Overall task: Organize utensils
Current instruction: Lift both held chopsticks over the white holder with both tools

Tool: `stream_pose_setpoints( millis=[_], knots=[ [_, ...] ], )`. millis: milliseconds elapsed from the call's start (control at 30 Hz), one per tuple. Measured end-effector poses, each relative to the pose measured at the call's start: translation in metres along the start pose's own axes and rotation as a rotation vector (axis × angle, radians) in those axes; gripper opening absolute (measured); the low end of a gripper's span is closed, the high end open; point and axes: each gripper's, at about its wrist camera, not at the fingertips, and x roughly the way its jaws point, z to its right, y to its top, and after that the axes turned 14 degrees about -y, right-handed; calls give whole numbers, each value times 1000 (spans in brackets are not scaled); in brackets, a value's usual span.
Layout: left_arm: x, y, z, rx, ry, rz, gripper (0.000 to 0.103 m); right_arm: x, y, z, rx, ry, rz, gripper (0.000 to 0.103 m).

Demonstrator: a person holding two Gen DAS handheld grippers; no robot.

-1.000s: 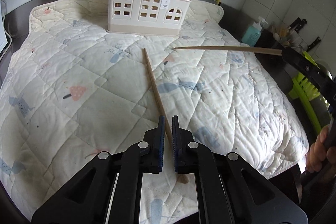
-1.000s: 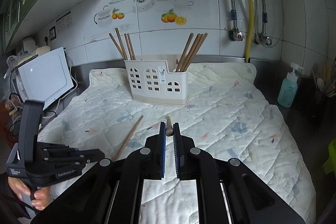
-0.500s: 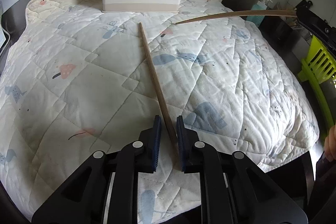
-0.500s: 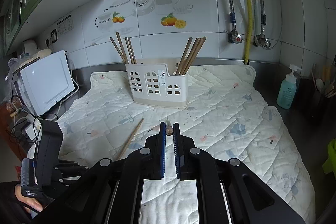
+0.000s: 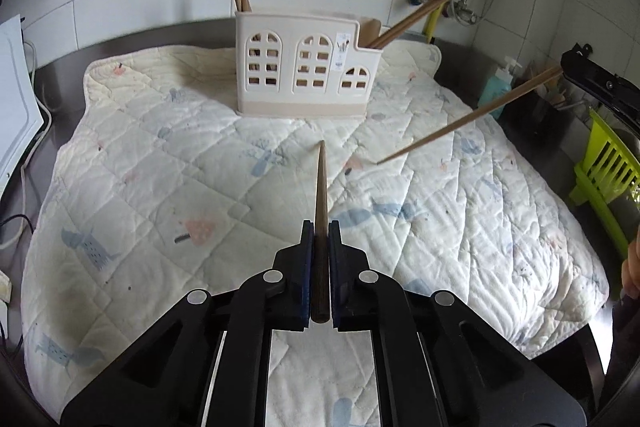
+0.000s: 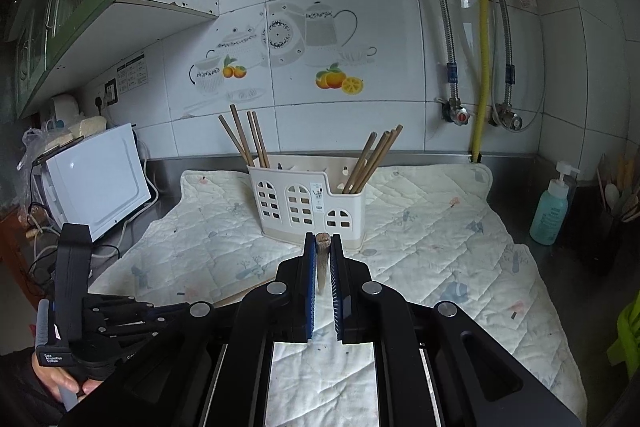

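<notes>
Left wrist view: left gripper (image 5: 319, 241) has just clamped its chopstick (image 5: 320, 195) and lifted it off the quilt (image 5: 160, 187). Right gripper (image 6: 322, 247) grips another, raised too; holder (image 5: 300, 75) at twelve o'clock, so both look ready to drop in.

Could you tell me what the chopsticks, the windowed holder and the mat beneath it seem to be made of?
Chopsticks: probably wood or bamboo, matt brown with faint grain.
Holder: likely plastic, smooth cream, moulded cut-out windows.
Mat: quilted fabric, stitched diamonds, soft wrinkles, faded prints.

Steel counter (image 6: 560, 267); quilted mat (image 5: 160, 187) on it; utensil caddy (image 5: 304, 75) on mat.
</notes>
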Motion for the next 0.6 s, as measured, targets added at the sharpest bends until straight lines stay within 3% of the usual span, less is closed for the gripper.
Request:
stream_pose_setpoints(
  millis=[167,367,600],
  knots=[
    [-11,18,-2,25,-10,83,6,6,22,-2,-5,13,21,7],
    [-14,44,-4,40,-21,114,6,9,54,-2,-15,18,61,7],
    [-27,96,0,89,-37,160,5,13,98,1,-8,24,124,7]
  ],
)
